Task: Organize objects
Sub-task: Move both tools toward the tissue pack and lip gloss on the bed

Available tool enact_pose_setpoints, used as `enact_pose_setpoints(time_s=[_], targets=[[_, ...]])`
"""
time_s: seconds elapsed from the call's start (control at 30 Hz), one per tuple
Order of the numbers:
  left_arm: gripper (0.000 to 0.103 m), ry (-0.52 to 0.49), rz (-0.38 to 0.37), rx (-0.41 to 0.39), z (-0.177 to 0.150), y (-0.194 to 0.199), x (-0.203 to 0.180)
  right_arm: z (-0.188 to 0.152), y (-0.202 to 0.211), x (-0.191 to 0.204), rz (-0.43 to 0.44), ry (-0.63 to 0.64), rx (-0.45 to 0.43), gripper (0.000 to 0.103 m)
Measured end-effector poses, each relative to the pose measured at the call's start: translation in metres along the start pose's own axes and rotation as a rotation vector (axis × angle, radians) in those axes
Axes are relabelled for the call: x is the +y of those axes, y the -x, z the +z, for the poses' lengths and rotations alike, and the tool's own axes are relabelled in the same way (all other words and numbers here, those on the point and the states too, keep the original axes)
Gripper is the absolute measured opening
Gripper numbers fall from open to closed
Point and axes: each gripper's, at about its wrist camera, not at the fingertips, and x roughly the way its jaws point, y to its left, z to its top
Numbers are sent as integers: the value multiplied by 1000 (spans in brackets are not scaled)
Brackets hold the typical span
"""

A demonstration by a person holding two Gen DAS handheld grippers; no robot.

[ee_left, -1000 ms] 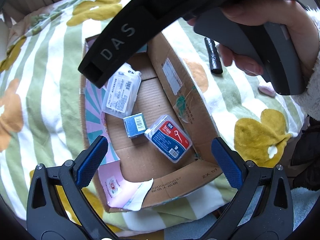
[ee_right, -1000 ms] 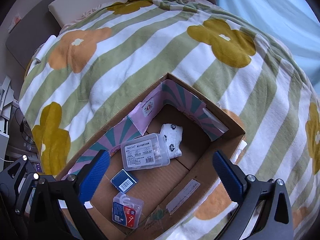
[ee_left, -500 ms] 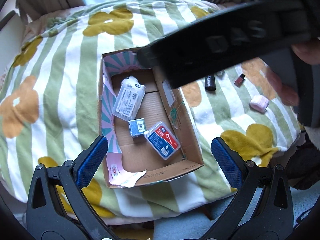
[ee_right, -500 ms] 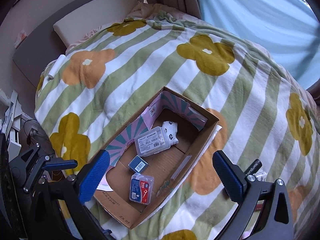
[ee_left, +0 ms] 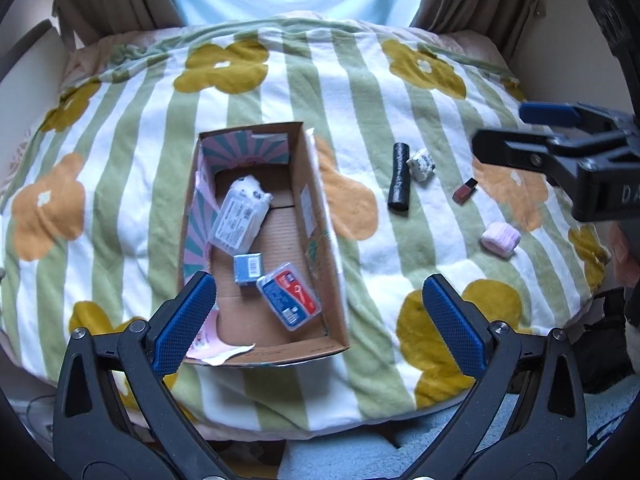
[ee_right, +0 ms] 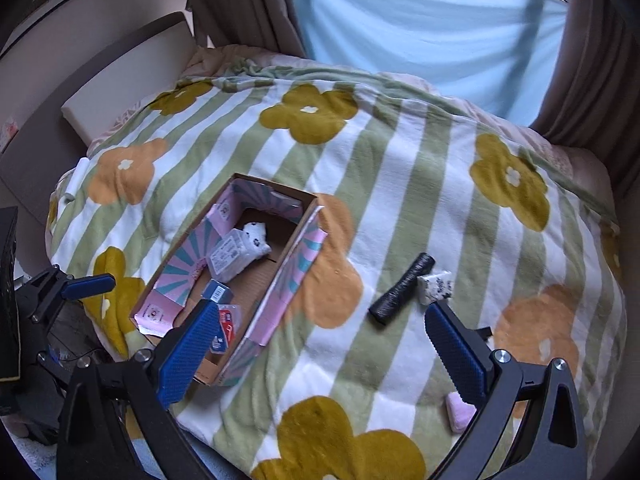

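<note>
Bedroom: blanketed bed (ee_right: 400, 184), curtains (ee_right: 240, 12)

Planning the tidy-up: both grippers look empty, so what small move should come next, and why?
Probably lower the open right gripper onto the black roll: it lies loose on the blanket outside the cardboard box, nearest that gripper.

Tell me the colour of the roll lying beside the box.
Black; the roll shows best in the left wrist view.

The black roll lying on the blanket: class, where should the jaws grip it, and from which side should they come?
Grip the black roll across its middle, coming straight down from above. It lies flat and long on the blanket, so the narrow width fits between the jaws. Keep clear of its far end, where a white packet sits close beside it.
</note>
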Motion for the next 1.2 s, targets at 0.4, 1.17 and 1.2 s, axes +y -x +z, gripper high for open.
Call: enact_pose_setpoints(time_s=[0.4,1.17,1.2], targets=[[103,-77,-13,-37,24,-6,-78,-49,32,-80,-79,-102,-11,102],[103,-420,79,-25,108,-183,-199,-84,-63,-209,-156,-38,-37,102],[103,-447,86,-24,111,-196,-205,-86,-73,-215,-154,-36,-36,102]])
